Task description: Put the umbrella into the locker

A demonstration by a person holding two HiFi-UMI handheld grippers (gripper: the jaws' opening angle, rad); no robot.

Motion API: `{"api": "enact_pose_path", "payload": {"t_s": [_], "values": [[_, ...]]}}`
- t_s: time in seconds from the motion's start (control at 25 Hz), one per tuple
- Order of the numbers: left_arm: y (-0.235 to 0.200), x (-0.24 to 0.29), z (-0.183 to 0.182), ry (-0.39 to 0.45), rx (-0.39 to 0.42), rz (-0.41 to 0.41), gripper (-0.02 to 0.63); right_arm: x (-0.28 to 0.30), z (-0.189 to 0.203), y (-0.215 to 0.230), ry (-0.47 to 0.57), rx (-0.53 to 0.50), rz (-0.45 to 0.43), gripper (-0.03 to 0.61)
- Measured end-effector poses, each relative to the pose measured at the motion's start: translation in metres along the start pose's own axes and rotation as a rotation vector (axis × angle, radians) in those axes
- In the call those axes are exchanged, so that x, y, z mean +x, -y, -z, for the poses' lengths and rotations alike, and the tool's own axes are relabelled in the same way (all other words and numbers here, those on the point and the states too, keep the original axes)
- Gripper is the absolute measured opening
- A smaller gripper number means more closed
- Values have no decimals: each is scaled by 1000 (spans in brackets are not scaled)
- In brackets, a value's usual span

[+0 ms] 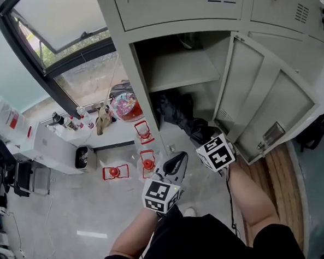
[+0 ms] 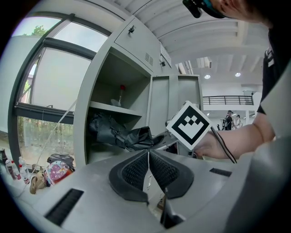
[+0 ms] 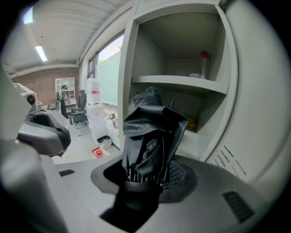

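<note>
Head view first: I am looking steeply down at the open locker (image 1: pixel 154 71), its door (image 1: pixel 262 105) swung out to the right. The black folded umbrella (image 1: pixel 177 112) lies with its far end inside the lower compartment, under the shelf (image 1: pixel 182 70), while its near end sticks out of the opening toward me. The right gripper (image 1: pixel 201 133) has that near end, and its marker cube sits just outside the locker's front edge.

In the right gripper view I see the jaws clamped on the umbrella (image 3: pixel 148 136). The bunched fabric and rib tips rise straight out from between the pads of the right gripper (image 3: pixel 144 176), and the cloth points into the compartment below the shelf (image 3: pixel 182 83). A small red-topped thing (image 3: pixel 204 63) stands upright on that shelf near the back wall; I cannot tell what it is.

In the left gripper view I see the two dark pads of the left gripper (image 2: pixel 148 157) pressed together with nothing between them. It is aimed at the locker from a little way out, beside the right one, and touches nothing. From there I see the umbrella (image 2: pixel 116 132) lying in the lower compartment.

To the left of the locker there is a window (image 1: pixel 73 66), and several small red things (image 1: pixel 115 171) lie on the floor (image 1: pixel 91 209).
</note>
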State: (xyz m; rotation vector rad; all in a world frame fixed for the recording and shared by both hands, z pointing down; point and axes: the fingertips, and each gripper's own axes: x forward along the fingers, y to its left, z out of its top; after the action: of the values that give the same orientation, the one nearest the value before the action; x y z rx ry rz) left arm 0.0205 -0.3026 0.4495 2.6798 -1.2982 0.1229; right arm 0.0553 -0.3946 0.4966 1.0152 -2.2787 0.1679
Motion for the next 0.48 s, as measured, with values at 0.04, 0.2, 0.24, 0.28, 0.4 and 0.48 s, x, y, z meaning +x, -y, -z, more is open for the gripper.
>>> {"api": "enact_pose_path", "payload": {"t_s": [0.04, 0.2, 0.24, 0.28, 0.4, 0.48], "values": [[-1, 1, 0, -3, 1, 3, 20, 3, -1, 2, -4, 2, 3, 230], [-10, 11, -3, -2, 12, 19, 20, 17, -6, 11, -18, 5, 17, 232], [-13, 14, -3, 0, 14, 21, 20, 21, -8, 13, -21, 5, 19, 232], [-16, 16, -4, 1, 14, 23, 20, 25, -9, 14, -24, 6, 20, 232], [-22, 23, -6, -2, 14, 32, 20, 34, -14, 21, -30, 15, 24, 232], [-25, 27, -7, -4, 20, 39, 20, 42, -17, 26, -35, 15, 25, 232]]}}
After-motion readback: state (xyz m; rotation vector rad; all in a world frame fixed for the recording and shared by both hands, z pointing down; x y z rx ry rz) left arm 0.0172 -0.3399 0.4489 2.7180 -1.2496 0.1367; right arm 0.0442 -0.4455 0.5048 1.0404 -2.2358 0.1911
